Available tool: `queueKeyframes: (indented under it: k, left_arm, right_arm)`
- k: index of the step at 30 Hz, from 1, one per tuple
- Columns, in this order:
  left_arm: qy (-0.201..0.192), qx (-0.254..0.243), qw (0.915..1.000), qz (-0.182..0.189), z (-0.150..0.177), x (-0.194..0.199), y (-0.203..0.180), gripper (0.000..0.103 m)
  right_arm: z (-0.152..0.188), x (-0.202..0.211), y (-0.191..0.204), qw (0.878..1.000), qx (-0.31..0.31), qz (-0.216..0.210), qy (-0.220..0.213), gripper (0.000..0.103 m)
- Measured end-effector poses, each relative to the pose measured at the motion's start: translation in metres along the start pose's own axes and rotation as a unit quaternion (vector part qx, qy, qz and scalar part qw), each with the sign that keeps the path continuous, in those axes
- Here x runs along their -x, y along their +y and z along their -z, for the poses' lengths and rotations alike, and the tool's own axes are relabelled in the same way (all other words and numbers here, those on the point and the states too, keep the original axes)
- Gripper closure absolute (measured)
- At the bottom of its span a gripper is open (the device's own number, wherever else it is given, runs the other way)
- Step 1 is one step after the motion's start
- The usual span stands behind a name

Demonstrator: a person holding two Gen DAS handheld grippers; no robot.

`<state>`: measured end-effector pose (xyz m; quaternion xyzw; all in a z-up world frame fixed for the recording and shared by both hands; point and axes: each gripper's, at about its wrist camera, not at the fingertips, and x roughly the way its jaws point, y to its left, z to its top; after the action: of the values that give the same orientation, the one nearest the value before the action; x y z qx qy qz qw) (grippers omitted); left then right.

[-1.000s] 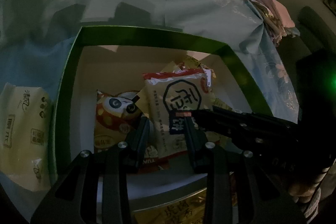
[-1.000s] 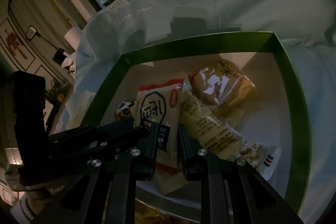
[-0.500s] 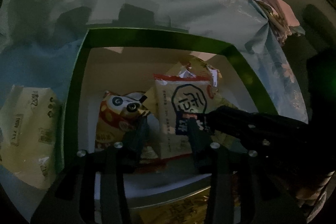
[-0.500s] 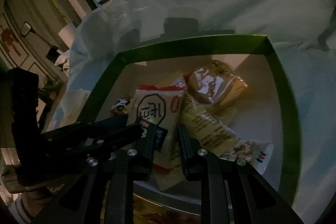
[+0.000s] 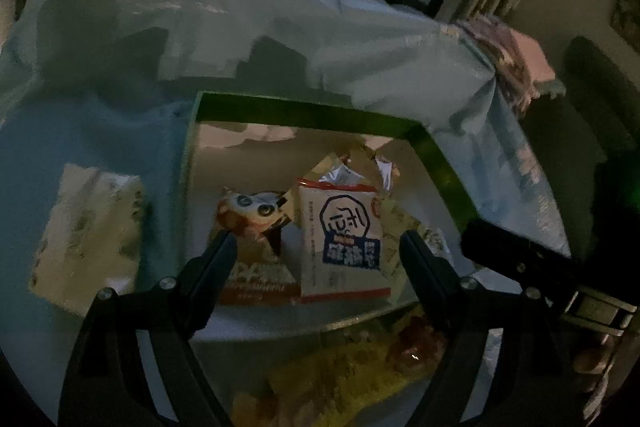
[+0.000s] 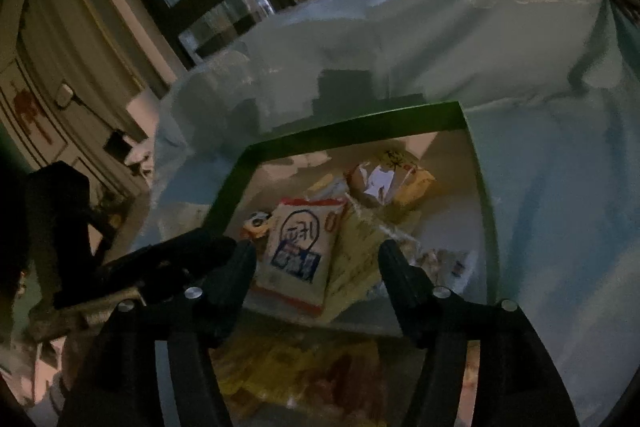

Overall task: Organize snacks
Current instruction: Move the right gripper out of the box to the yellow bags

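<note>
A green-rimmed box [image 5: 304, 115] [image 6: 360, 131] sits on a pale blue cloth and holds several snack packs. A white pack with a blue label [image 5: 340, 239] [image 6: 300, 243] lies on top in the box, free of both grippers. An orange owl-print pack [image 5: 252, 223] lies left of it. A yellow clear-wrapped pack [image 6: 390, 179] lies at the back right. My left gripper [image 5: 318, 247] is open and empty, above the box's near edge. My right gripper [image 6: 316, 255] is open and empty too. Each gripper shows in the other's view.
A pale yellow pack [image 5: 88, 235] lies on the cloth left of the box. A yellow snack bag [image 5: 352, 379] [image 6: 296, 367] lies in front of the box, under the grippers. Windows stand behind; a folded floral cloth [image 5: 516, 55] hangs at the far right.
Both grippers have let go of the white pack and opened wide. They have drawn back and up from the box. The white pack now lies in the box.
</note>
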<state>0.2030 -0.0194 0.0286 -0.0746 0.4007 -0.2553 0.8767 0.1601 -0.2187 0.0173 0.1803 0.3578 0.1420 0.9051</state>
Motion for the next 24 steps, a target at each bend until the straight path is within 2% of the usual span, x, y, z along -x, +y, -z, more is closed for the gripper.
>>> queueKeyframes:
  k: [5,9,13,17,19,24]
  left_arm:
    - [0.000,-0.002,1.0000,0.001,0.020,0.032,0.003,0.016]
    - [0.023,-0.005,0.9997,0.001,0.045,0.042,0.004,0.016]
    - [0.047,0.020,0.9986,0.009,0.070,0.044,0.012,0.016]
    - [0.067,0.061,0.9952,0.036,0.081,0.042,0.021,0.016]
    - [0.080,0.080,0.9915,0.063,0.082,0.041,0.020,0.016]
    - [0.105,0.078,0.9888,0.073,0.083,0.031,0.008,0.016]
  right_arm:
    - [0.017,0.025,-0.013,0.999,-0.034,-0.019,-0.002,0.037]
    - [0.036,0.042,-0.022,0.999,-0.050,-0.019,0.001,0.037]
    - [0.056,0.051,-0.030,0.998,-0.055,-0.017,0.015,0.037]
    - [0.071,0.050,-0.040,0.997,-0.063,-0.020,0.028,0.037]
    - [0.074,0.045,-0.045,0.996,-0.075,-0.031,0.033,0.037]
    - [0.079,0.029,-0.052,0.995,-0.083,-0.036,0.040,0.037]
